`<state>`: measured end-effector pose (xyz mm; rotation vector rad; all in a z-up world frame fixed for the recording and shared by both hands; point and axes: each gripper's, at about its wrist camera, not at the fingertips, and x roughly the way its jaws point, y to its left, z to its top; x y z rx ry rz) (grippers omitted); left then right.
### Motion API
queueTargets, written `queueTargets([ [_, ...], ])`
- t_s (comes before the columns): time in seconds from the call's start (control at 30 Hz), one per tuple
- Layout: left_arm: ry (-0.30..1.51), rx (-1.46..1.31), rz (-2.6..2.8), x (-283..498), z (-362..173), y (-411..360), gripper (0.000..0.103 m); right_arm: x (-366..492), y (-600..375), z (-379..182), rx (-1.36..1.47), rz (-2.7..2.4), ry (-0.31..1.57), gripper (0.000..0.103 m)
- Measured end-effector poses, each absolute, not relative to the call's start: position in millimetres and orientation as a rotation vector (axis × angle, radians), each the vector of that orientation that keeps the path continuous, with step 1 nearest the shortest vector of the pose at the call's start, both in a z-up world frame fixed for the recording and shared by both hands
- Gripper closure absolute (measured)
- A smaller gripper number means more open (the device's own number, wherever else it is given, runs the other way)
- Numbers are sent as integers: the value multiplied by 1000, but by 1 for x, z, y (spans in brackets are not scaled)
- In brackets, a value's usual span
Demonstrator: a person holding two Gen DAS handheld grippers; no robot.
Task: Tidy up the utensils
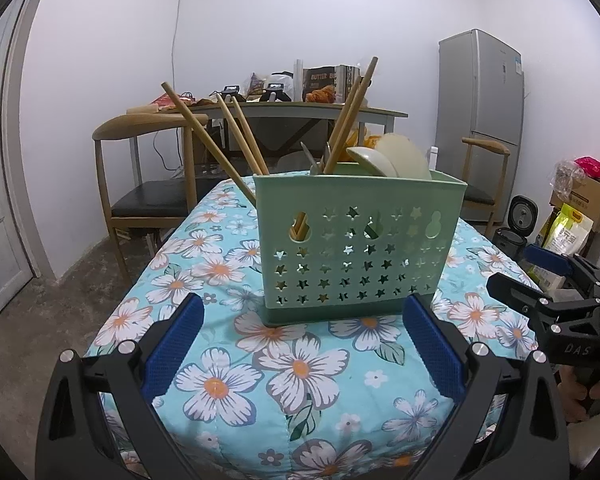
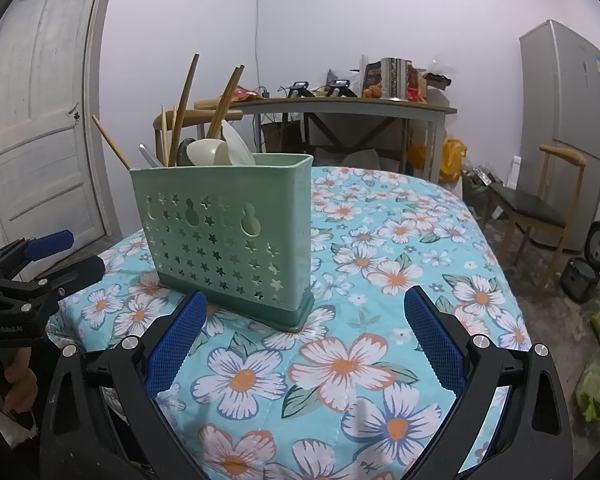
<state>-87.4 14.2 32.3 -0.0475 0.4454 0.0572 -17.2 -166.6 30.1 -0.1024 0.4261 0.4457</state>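
Utensils stand in the green star-punched plastic caddy [image 1: 356, 236].

I see both my grippers empty with fingers spread: left gripper [image 1: 304, 344] facing the caddy's long wall, right gripper [image 2: 304, 344] near its corner (wooden chopsticks [image 1: 236, 140] and pale spoons [image 1: 392, 158] poke above its rim), floral tablecloth [image 1: 292, 372] beneath it.

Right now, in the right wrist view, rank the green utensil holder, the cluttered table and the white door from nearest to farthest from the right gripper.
1. Green utensil holder: just ahead of the right gripper, slightly left, on the floral cloth.
2. Cluttered table: behind the holder, centre background.
3. White door: far left. Its depth against the table is too close to call.
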Motion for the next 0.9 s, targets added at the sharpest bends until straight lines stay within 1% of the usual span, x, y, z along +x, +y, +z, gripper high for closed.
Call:
queueTargets([
  [0.9, 429, -41, 50, -89, 32, 11, 6, -20, -162, 29, -126, 455, 420, 8],
])
